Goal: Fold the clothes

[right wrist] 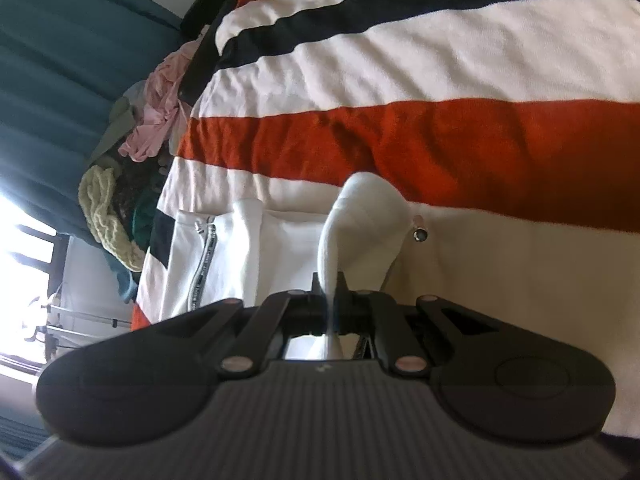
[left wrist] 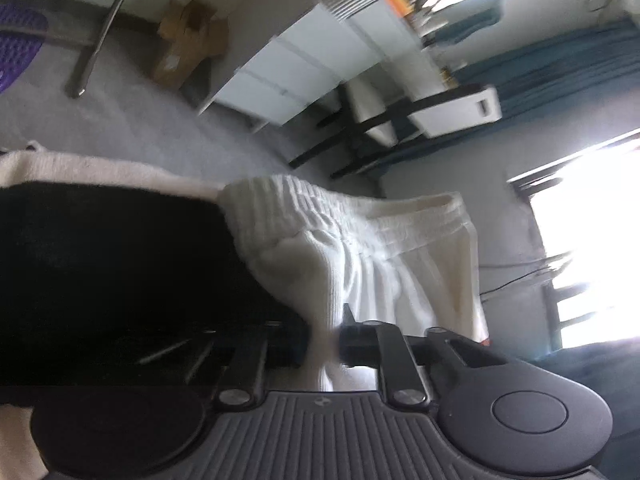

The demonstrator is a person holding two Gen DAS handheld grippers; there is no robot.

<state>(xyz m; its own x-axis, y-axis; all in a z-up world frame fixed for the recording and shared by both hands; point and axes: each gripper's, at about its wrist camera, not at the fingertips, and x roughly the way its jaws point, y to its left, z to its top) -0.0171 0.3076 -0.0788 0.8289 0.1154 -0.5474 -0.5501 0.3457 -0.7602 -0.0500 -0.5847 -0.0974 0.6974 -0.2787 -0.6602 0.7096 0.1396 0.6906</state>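
While both tongs grip the white garment [left wrist: 360,248], we keep it taut. At left, the left tongs [left wrist: 324,344] clamp a bunched fold below the elastic waistband [left wrist: 408,216], with the cloth lifted. At right, the right tongs [right wrist: 330,304] pinch another fold above the striped blanket [right wrist: 440,144]. We judge that equal height on both sides prevents a skewed crease.

Both grippers, left gripper [left wrist: 324,344] and right gripper [right wrist: 326,300]: matte black, ribbed grey base, silver pivot screws, round side pads; logo probably embossed.
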